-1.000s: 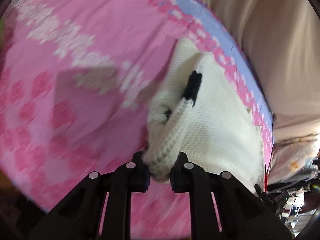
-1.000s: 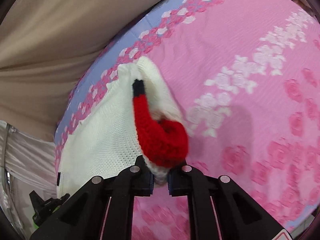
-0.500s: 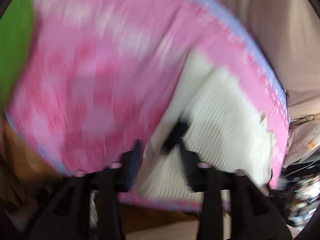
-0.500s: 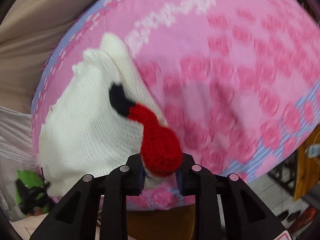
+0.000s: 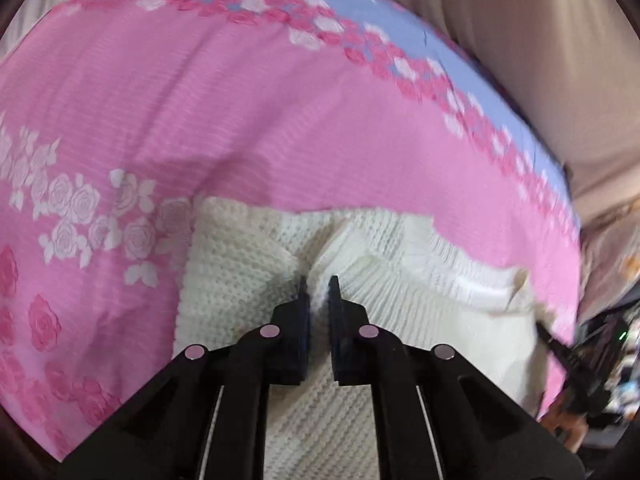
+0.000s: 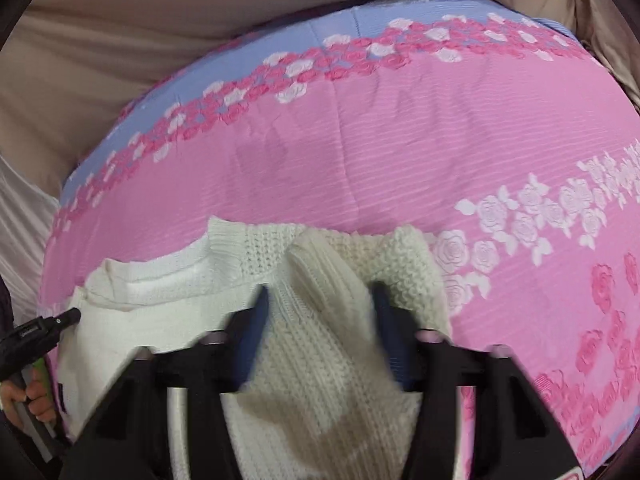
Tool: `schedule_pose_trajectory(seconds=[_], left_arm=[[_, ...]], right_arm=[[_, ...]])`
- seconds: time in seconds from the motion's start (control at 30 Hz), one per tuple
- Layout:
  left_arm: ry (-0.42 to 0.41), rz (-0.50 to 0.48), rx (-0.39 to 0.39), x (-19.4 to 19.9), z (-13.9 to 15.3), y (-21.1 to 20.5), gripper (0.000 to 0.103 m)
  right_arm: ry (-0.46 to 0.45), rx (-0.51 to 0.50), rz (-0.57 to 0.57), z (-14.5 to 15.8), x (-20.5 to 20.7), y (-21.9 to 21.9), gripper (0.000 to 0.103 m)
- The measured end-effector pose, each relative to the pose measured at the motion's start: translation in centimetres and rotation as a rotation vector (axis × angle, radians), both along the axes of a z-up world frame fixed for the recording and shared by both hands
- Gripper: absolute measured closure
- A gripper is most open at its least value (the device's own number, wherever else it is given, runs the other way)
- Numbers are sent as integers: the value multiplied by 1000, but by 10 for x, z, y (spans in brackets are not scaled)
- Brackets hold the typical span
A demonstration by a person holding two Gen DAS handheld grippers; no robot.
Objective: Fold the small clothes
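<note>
The cream knitted sweater (image 5: 248,280) is pinched under the narrowed left tongs (image 5: 317,286); knit is straddled by the closing right tongs (image 6: 320,300).

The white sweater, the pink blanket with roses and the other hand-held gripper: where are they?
white sweater (image 6: 304,372), right wrist view, knit panel between the fingers.
pink blanket (image 6: 420,152), right wrist view, bare pink middle.
left hand-held gripper (image 6: 60,321), right wrist view, black tip at the left edge.

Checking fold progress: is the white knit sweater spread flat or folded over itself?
Partly folded: the white knit sweater shows a ribbed sleeve lying across its body on the pink sheet, with layers overlapping.
</note>
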State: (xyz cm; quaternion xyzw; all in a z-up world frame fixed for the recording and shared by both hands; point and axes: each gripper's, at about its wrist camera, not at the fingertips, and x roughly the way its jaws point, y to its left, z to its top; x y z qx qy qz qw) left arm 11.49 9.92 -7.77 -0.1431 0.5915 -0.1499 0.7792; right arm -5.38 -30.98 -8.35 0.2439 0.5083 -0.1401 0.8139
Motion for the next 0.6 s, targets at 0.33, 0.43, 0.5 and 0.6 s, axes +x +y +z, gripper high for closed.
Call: schedule_pose_trajectory(seconds=[0.33, 0.43, 0.5, 0.6], left_arm=[[-87, -29, 115, 29, 5, -14, 97], [-84, 6, 99, 29, -12, -8, 96], [-71, 9, 55, 26, -2, -3, 96], [-139, 5, 63, 9, 29, 7, 93]], right_arm=[[-140, 29, -121, 39, -13, -49, 97], [-22, 41, -112, -13, 4, -53, 97], [-28, 67, -129, -7, 5, -54, 96], [-39, 32, -123, 21, -1, -46, 86]])
